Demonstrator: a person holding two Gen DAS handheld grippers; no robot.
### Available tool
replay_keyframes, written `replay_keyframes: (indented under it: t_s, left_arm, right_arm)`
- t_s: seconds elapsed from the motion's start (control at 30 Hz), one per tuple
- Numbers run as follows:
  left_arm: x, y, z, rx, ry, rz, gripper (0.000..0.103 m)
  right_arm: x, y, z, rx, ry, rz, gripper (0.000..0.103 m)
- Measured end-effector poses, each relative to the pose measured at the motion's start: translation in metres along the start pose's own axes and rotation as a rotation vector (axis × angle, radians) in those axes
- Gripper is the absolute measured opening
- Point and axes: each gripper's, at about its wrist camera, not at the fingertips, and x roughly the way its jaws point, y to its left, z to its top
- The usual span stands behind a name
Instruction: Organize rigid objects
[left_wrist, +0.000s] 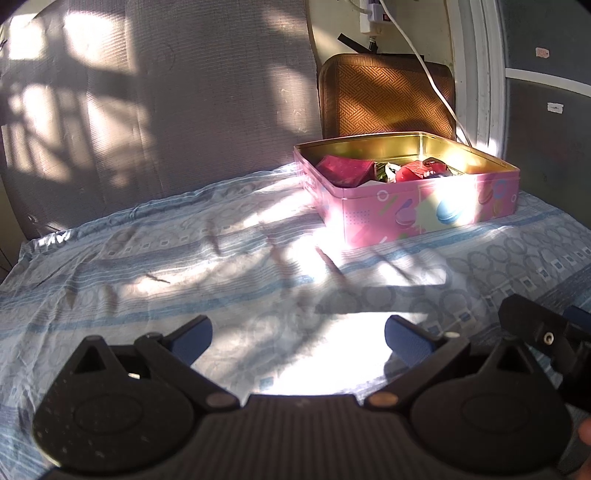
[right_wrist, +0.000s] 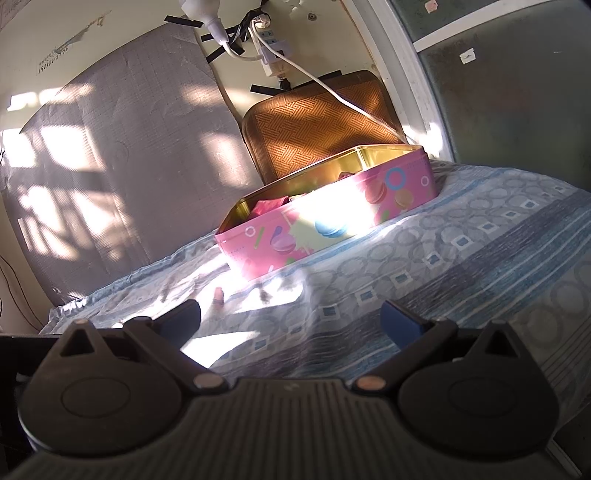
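Both the left hand-held gripper (left_wrist: 298, 338) and right hand-held gripper (right_wrist: 291, 319) hover open and empty over the bed (left_wrist: 166, 258), well apart from the filled pink tin (left_wrist: 424, 206), whose sun glare may spoil grasp aim.

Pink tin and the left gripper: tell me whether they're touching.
Apart. In the left wrist view the left gripper is open and empty, with a wide stretch of blue patterned bedsheet between its fingertips and the pink tin.

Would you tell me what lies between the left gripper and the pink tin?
Only bare patterned bedsheet between left gripper and pink tin, per the left wrist view.
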Motion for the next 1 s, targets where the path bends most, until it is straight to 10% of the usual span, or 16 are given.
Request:
replay_keyframes:
  t_s: [1.0]
  left_arm:
    - [0.0044, -0.0037, -0.0012, -0.016, 0.057, -0.029, 0.103]
  right_arm:
    - [-0.0005, 0.0001, -0.0006, 0.001, -0.001, -0.001, 0.103]
